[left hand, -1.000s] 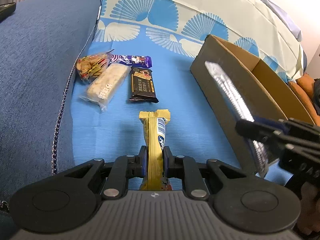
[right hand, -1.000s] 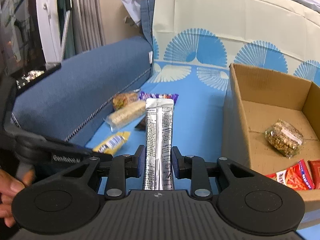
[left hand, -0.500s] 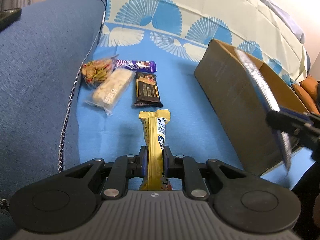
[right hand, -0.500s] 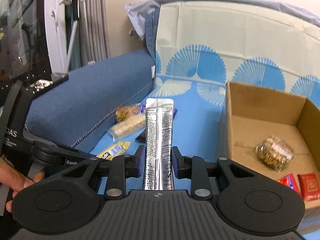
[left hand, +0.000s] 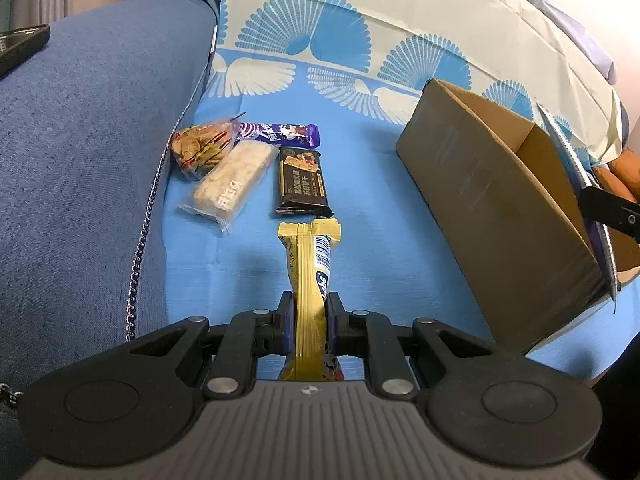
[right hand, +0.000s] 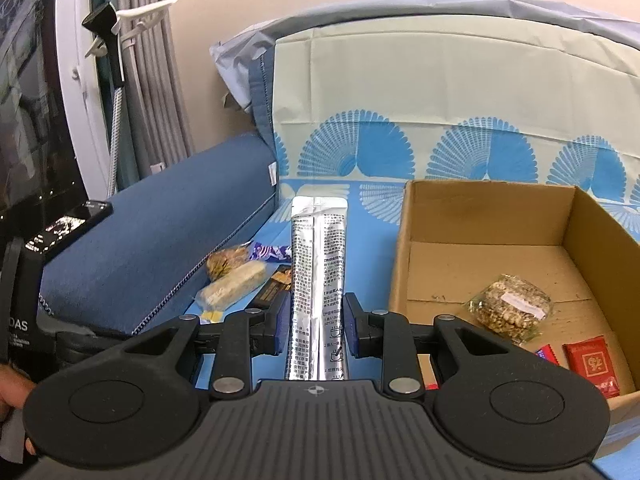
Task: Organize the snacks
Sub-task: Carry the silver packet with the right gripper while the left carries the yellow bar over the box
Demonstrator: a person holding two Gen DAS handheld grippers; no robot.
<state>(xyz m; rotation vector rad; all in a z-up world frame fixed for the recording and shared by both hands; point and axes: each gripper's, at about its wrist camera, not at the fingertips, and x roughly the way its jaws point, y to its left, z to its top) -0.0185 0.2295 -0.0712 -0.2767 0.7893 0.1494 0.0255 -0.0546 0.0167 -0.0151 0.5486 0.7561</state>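
My left gripper [left hand: 308, 312] is shut on a yellow snack bar [left hand: 310, 264], held above the blue cloth. Ahead of it lie a dark chocolate bar [left hand: 302, 182], a pale rice bar [left hand: 230, 180], a purple bar [left hand: 280, 134] and a clear bag of crackers [left hand: 198, 148]. My right gripper [right hand: 316, 320] is shut on a silver foil sachet [right hand: 318, 268] that stands upright, left of the cardboard box [right hand: 404, 248]. In the box lie a bag of granola [right hand: 510, 310] and red packets [right hand: 592, 362]. The sachet [left hand: 580, 176] shows edge-on over the box [left hand: 492, 208] in the left wrist view.
A blue sofa cushion [left hand: 80, 168] with a chain trim borders the cloth on the left. A phone [right hand: 68, 226] lies on the sofa arm. A fan-patterned cloth [right hand: 440, 112] covers the backrest. A person's hand [right hand: 12, 396] holds the left gripper at the lower left.
The right gripper has risen and moved right with the silver sachet, so more of the box's inside shows. The left gripper has stayed in place with the yellow bar.
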